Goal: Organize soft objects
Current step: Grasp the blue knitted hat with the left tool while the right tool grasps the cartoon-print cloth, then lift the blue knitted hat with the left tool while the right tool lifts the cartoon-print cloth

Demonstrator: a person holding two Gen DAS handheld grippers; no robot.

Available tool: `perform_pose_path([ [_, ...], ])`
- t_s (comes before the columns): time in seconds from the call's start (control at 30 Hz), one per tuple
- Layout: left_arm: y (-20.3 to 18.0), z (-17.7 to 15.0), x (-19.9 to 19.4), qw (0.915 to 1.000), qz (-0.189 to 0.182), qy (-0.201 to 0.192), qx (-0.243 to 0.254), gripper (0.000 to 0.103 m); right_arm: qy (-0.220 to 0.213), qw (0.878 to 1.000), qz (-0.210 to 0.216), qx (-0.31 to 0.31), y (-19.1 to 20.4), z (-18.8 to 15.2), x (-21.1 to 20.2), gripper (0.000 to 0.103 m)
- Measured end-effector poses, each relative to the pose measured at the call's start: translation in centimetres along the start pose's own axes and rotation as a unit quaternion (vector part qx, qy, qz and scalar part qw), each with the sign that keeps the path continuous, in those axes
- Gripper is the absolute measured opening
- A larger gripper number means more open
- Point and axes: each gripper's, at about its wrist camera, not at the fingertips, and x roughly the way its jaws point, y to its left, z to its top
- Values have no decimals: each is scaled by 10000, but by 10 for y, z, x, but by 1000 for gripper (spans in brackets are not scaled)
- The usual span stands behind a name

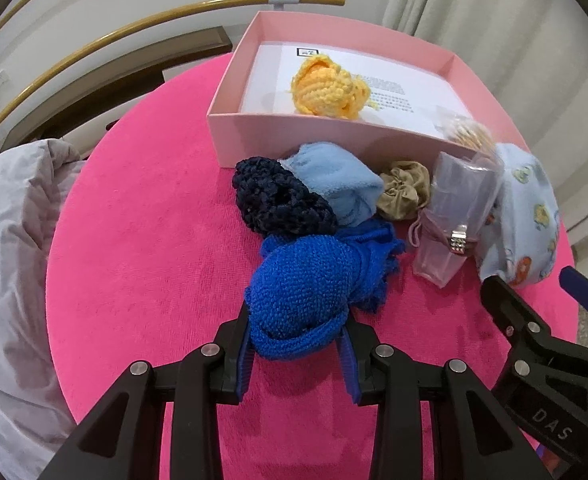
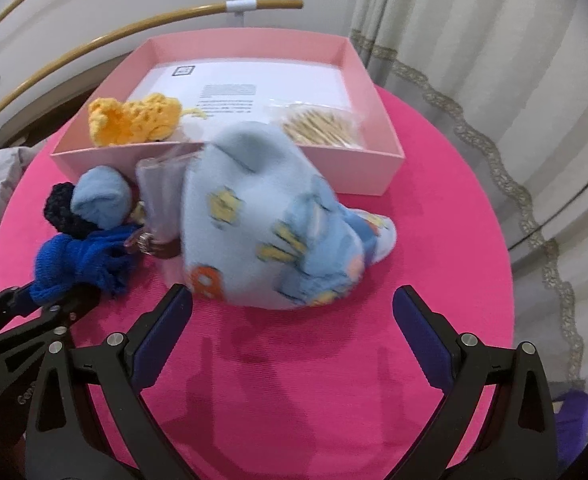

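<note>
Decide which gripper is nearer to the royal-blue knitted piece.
Left. The left gripper is shut on the royal-blue knitted piece; the right gripper stands open beside it, facing the patterned light-blue cloth.

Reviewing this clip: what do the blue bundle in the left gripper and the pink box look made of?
Blue bundle: knitted yarn, probably wool or acrylic, matte; visible stitch rows and a fringe. Pink box: likely cardboard, smooth matte; thin, flat, sharply folded walls.

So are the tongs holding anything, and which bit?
The left tongs pinch the bright blue knitted piece by its rolled near edge. The right tongs are open and hold nothing; the patterned blue cloth lies just ahead.
</note>
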Motion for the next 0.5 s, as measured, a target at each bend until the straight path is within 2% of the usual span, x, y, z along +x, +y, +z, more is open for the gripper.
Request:
perform_pose_path([
  [0.1,1,1,1,10000,-27,-6,-4,34,-62,9999,94,24,2,2,0,102],
  [0.2,3,2,2,10000,-37,-11,3,34,96,9996,-203,147,-1,6,13,102],
  [0.27,2,2,3,10000,-38,-12,2,34,142,9992,-80,373,-11,8,22,101],
  [0.33,2,2,2,10000,-28,-12,13,34,159,9977,236,617,-20,7,25,86],
  [0.4,1,2,2,10000,-12,-13,21,34,281,9946,622,777,-24,4,28,40],
  [0.43,1,2,2,10000,-8,-14,18,34,302,9943,674,763,-23,3,27,34],
  [0.5,0,2,2,10000,-7,-10,5,34,225,9957,621,643,-20,0,23,32],
])
